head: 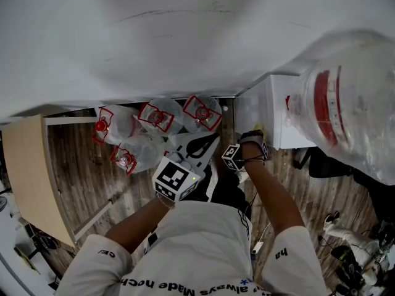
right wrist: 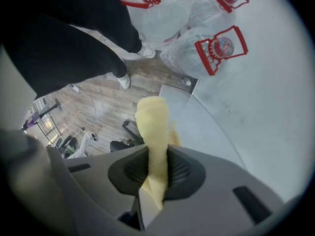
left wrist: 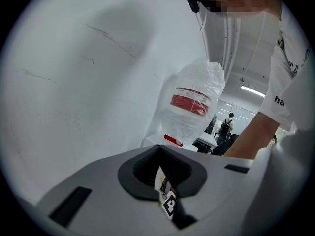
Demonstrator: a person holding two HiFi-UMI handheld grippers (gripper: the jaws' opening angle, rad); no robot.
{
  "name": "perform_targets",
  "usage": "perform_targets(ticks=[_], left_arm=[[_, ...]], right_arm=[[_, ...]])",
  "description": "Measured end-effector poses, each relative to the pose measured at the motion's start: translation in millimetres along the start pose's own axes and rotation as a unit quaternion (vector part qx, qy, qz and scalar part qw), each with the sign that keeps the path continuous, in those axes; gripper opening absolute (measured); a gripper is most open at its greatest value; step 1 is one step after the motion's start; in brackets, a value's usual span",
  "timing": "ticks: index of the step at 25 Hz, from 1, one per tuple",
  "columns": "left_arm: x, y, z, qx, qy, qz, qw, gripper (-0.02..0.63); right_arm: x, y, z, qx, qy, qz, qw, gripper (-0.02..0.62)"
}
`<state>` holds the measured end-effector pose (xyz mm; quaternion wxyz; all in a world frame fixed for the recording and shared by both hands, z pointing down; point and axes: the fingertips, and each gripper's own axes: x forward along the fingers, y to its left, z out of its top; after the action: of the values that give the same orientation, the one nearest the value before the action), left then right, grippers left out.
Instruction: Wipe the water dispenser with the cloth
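Right hand-held gripper (right wrist: 158, 170): jaws are pressed onto a yellow cloth (right wrist: 152, 124), which is pinched between the dark pads and sticks out past the tips as a rolled fold. In the head view this hand-held gripper (head: 253, 137) is held out at the front left corner of the white water dispenser (head: 274, 113), and only a bit of the cloth (head: 257, 128) is seen at the tips. In the right gripper view the cloth end is seen just beside the dispenser's pale panel (right wrist: 216, 132); contact cannot be told.

Left hand-held gripper (left wrist: 161, 167): jaws are pressed together, and nothing is held between them. In the head view it (head: 205, 143) is held lower and left of the right one, apart from the dispenser, with its marker cube (head: 176, 179) turned up toward the camera.

A plastic-wrapped water bottle (head: 349, 103) with a red label is seated on top of the dispenser; it is also seen in the left gripper view (left wrist: 194, 107).

Several wrapped water jugs (head: 154, 125) with red handles are stood on the wooden floor (head: 86, 171) against the white wall (head: 185, 36), left of the dispenser. The same jugs (right wrist: 211, 48) are seen in the right gripper view. A light wooden board (head: 28, 171) is seen at far left.
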<state>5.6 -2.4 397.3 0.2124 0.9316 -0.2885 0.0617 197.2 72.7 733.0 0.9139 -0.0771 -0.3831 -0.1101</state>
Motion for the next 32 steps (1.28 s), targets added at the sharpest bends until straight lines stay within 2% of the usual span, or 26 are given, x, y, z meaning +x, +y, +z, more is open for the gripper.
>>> perform_targets(ticks=[5, 9, 17, 22, 32], left_arm=[[5.0, 2.0, -5.8, -0.005, 0.005, 0.0, 1.0, 0.017], [9.0, 5.8, -7.5, -0.008, 0.005, 0.002, 1.0, 0.017], [16.3, 20.7, -14.2, -0.014, 0.01, 0.009, 0.9998, 0.017], [20.5, 31.7, -16.8, -0.013, 0.008, 0.018, 0.9997, 0.017], [30.2, 54.7, -25.1, -0.019, 0.007, 0.033, 0.9993, 0.017]], right_arm=[[-20.8, -7.2, 31.3, -0.022, -0.04, -0.036, 0.998, 0.061], [-31.5, -21.8, 42.0, -0.023, -0.053, -0.053, 0.997, 0.061], [-20.1, -67.4, 33.0, -0.02, -0.053, -0.079, 0.995, 0.061], [-9.7, -107.1, 23.3, -0.022, -0.049, -0.113, 0.992, 0.061], [22.6, -171.4, 13.1, -0.013, -0.039, -0.137, 0.99, 0.062]])
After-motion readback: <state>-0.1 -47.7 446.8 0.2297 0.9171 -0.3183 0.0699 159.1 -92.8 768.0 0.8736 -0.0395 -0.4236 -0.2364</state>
